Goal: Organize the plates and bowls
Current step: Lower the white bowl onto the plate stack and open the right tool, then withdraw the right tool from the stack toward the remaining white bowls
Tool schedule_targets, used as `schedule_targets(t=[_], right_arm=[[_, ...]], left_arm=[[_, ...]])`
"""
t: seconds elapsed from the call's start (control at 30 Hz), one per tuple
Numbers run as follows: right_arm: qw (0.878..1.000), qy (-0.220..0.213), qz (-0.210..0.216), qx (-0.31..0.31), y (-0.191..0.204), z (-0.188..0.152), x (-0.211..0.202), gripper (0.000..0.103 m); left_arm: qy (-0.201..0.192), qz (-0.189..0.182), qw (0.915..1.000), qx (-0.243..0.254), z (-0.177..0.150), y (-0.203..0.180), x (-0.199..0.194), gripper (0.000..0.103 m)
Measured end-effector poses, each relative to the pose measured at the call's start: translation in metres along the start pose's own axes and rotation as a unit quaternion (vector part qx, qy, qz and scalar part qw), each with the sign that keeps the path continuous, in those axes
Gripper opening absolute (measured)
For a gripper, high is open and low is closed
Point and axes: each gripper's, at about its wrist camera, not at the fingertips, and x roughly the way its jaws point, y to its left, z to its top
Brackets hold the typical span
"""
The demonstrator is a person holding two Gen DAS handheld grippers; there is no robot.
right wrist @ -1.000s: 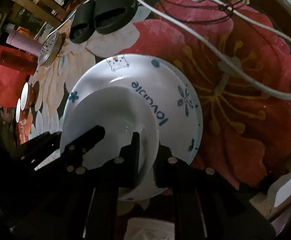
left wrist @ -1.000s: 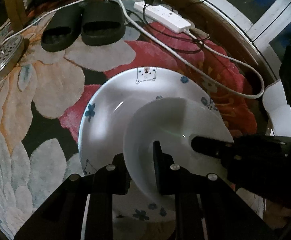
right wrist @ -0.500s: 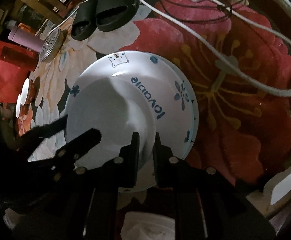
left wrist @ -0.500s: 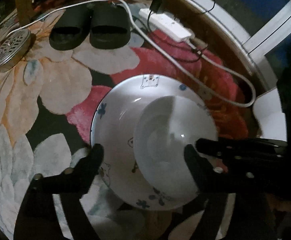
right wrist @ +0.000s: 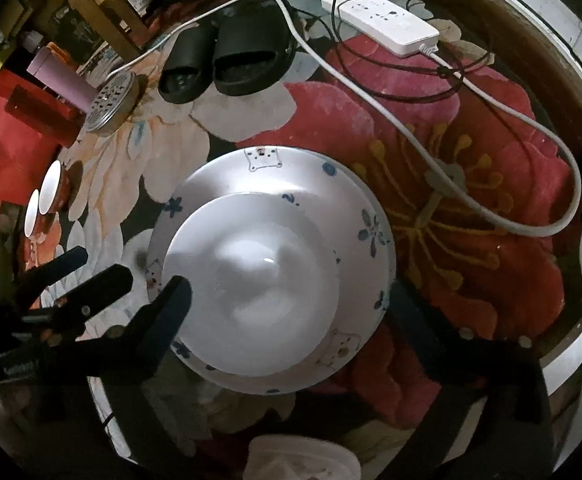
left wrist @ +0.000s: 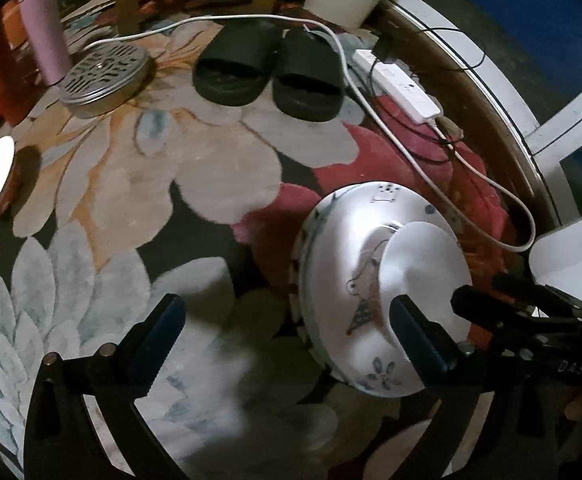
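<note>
A large white bowl with blue flowers and bear drawings (left wrist: 331,248) (right wrist: 331,196) rests on the flowered carpet. A smaller plain white bowl (left wrist: 423,264) (right wrist: 251,272) sits inside it. My left gripper (left wrist: 287,332) hangs above the carpet to the left of the stack, its jaws opening wide, with nothing pressed between them. Its right finger (left wrist: 419,336) overlaps the stack's near rim. My right gripper (right wrist: 291,308) hovers over the stack, jaws opening, its fingers either side of the small bowl and apart from it. Each gripper shows in the other's view.
Black slippers (left wrist: 267,76), a white power strip (left wrist: 399,88) and a white cable (left wrist: 411,160) lie beyond the stack. A perforated metal lid (left wrist: 103,76), a pink tumbler (left wrist: 45,36) and small red cups (right wrist: 49,188) stand at the left. A white container (right wrist: 303,460) lies near.
Both grippers were shut on the small bowl's rim and have let go and opened wide. The left gripper has pulled away to the left and upward; the right has lifted a little.
</note>
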Motion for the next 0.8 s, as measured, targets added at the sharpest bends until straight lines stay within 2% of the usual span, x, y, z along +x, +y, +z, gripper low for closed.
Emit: schedule_targets(t=[0.8], right_arm=[[1.000,-0.011,0.004,-0.021,0.032,0.001,0.000,0.101]], left_arm=[[0.004,0.022,0.9994,-0.026,-0.008,0.038,-0.009,0.102]])
